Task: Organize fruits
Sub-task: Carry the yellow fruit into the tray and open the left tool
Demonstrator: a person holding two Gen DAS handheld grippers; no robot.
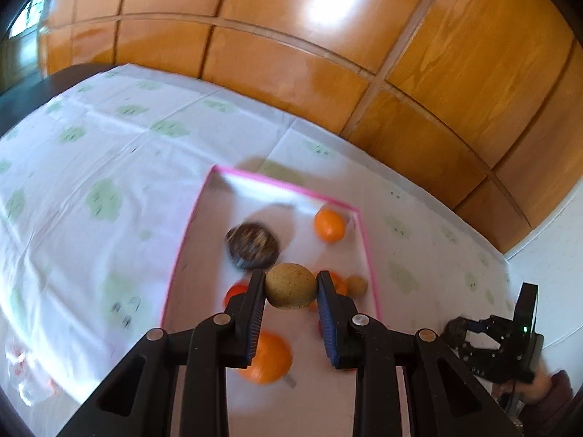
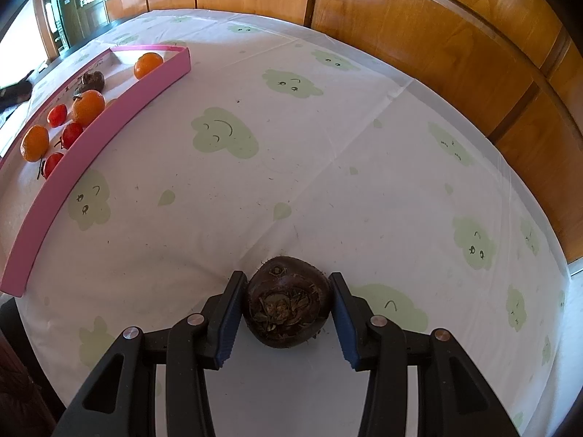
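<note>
The counter [image 2: 291, 153] is carrying a pink tray [image 2: 109, 109] already holding oranges and small red fruits. The left tongs [image 1: 290, 287] are clamping a tan fruit [image 1: 290, 286] above the tray, likely about to lower and release it. The right tongs [image 2: 288, 307] are gripping a dark fruit [image 2: 288, 306] well apart from the tray, on the counter; it probably needs carrying over next.
</note>
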